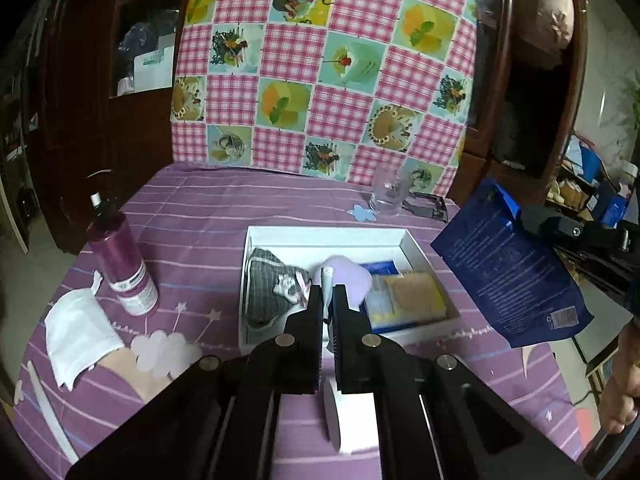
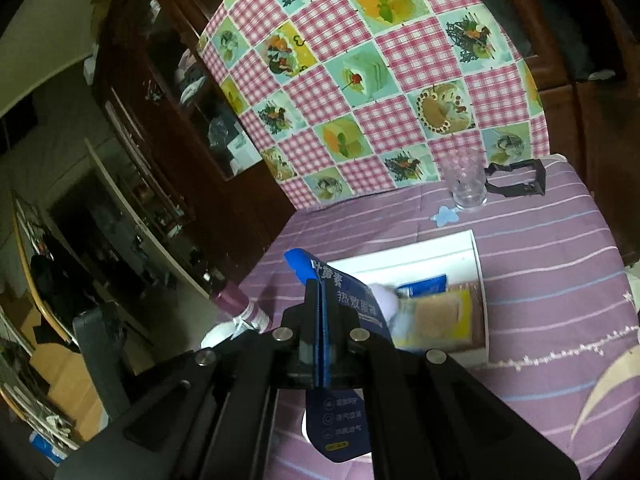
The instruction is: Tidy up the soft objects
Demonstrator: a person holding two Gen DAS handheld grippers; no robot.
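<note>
Right tool point(image 2: 326, 296) clamps blue pouch point(image 2: 352, 300); left tool point(image 1: 328, 294) pinches white sachet point(image 1: 327, 280) (over box).

The table point(image 1: 208, 216) is covered in soft matt purple cloth with thin woven stripes. Behind it hangs a smooth checked sheet point(image 1: 320, 68) that looks like oilcloth, with a slight sheen. The shallow box point(image 1: 416, 248) is white card, smooth and matt. In it lie a grey striped cloth pouch point(image 1: 268, 284) and a rough-faced yellow sponge point(image 1: 412, 292). The dark blue packet point(image 1: 508, 272) is a slightly glossy printed film. The cup point(image 1: 386, 196) is clear and shiny. The bottle point(image 1: 120, 260) is glossy pink plastic. The cabinet point(image 1: 80, 120) is dark polished wood.
</note>
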